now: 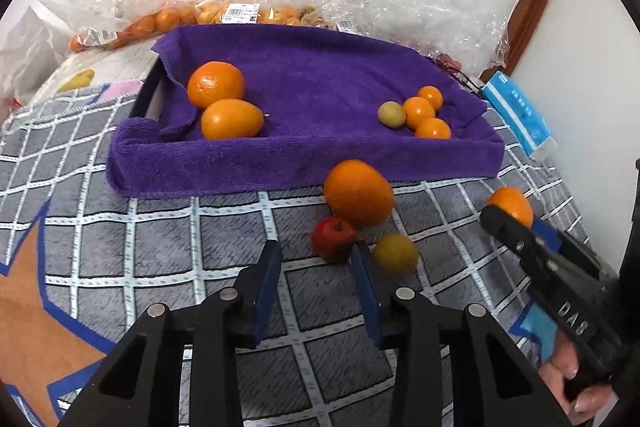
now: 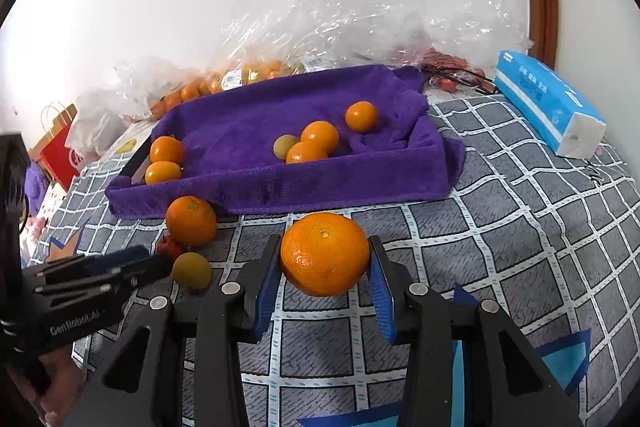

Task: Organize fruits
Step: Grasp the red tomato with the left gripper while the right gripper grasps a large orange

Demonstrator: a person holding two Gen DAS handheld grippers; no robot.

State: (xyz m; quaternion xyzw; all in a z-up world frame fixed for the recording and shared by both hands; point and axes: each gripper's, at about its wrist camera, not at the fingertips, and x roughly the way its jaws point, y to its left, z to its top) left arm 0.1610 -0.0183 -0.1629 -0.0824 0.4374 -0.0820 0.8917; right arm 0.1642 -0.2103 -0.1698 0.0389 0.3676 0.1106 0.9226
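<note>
A tray lined with a purple towel (image 1: 304, 163) (image 2: 280, 187) holds two oranges at its left (image 1: 216, 85) and several small oranges and a green fruit at its right (image 1: 418, 113). On the checked cloth in front lie a large orange (image 1: 358, 193) (image 2: 191, 221), a red fruit (image 1: 333, 239) and a yellow-green fruit (image 1: 395, 253) (image 2: 191, 271). My left gripper (image 1: 316, 255) is open and empty, just left of the red fruit. My right gripper (image 2: 325, 255) is shut on an orange (image 2: 325, 254) (image 1: 512, 205), held in front of the tray.
Clear plastic bags of small oranges (image 1: 168, 19) (image 2: 248, 71) lie behind the tray against the wall. A blue tissue pack (image 2: 548, 103) (image 1: 516, 113) lies at the right. A red paper bag (image 2: 60, 147) stands at the far left.
</note>
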